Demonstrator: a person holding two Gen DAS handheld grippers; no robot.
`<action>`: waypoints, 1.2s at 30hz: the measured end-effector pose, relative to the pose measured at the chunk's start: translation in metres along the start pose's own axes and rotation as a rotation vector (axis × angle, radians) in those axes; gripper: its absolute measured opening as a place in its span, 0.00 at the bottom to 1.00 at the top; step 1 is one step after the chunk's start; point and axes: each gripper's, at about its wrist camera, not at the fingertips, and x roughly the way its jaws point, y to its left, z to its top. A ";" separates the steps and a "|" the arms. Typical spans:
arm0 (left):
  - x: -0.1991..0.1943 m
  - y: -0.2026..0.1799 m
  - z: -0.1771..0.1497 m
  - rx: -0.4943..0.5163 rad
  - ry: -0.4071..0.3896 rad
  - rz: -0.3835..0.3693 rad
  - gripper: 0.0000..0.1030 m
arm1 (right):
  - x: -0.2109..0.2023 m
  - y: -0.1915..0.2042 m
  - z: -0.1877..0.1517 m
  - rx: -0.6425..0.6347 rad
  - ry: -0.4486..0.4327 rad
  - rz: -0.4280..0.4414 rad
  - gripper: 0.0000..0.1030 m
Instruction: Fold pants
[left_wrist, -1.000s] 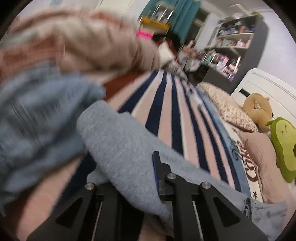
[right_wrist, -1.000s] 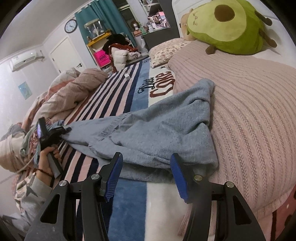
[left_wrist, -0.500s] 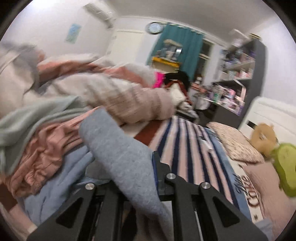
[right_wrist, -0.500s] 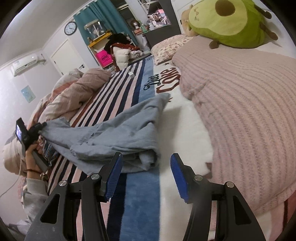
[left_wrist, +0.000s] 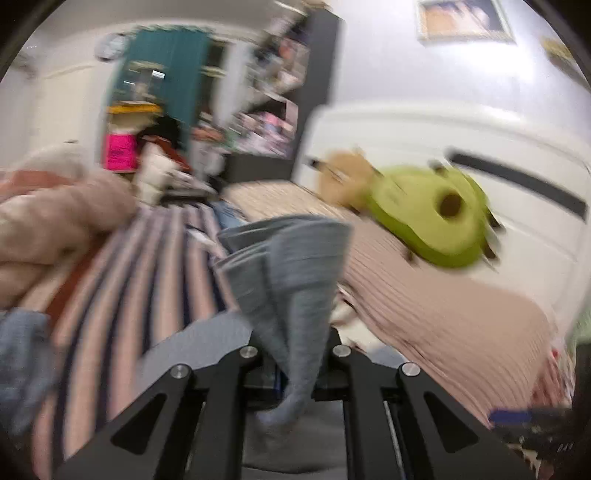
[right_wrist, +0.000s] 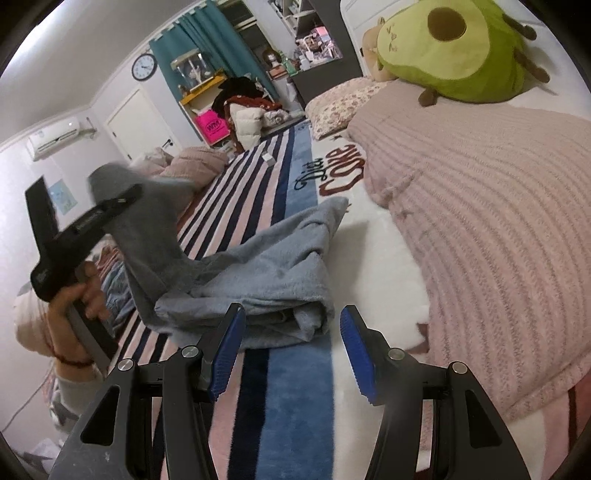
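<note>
While the left gripper (right_wrist: 110, 206) is clamped on one end of the soft grey pants (right_wrist: 280, 273), lifting it over the heap on the striped blanket (right_wrist: 255, 192), the fold is mid-swing. The right gripper (right_wrist: 291, 350) hovers open just near of the heap; next I'd guess the lifted end gets laid flat.

Home bedroom: bed (right_wrist: 480, 221) with avocado plush (right_wrist: 454, 48), floral pillow (right_wrist: 343, 103) (cluttered shelves (left_wrist: 273, 122) behind).

We read "Diet Coke" in script lettering on the white part of the blanket (right_wrist: 334, 173). The pink bag (right_wrist: 212, 127) carries a round logo, letters illegible. The wall clock (right_wrist: 144, 67) numerals are too small to read.
</note>
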 end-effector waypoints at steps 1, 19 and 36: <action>0.008 -0.011 -0.006 0.019 0.026 -0.030 0.07 | -0.001 -0.001 0.000 0.003 -0.004 -0.002 0.48; -0.032 -0.008 0.006 0.056 0.084 -0.194 0.66 | 0.028 -0.008 0.012 0.099 0.034 0.085 0.66; -0.016 0.133 0.001 -0.190 0.113 0.106 0.68 | 0.113 0.054 0.038 0.076 0.082 -0.003 0.61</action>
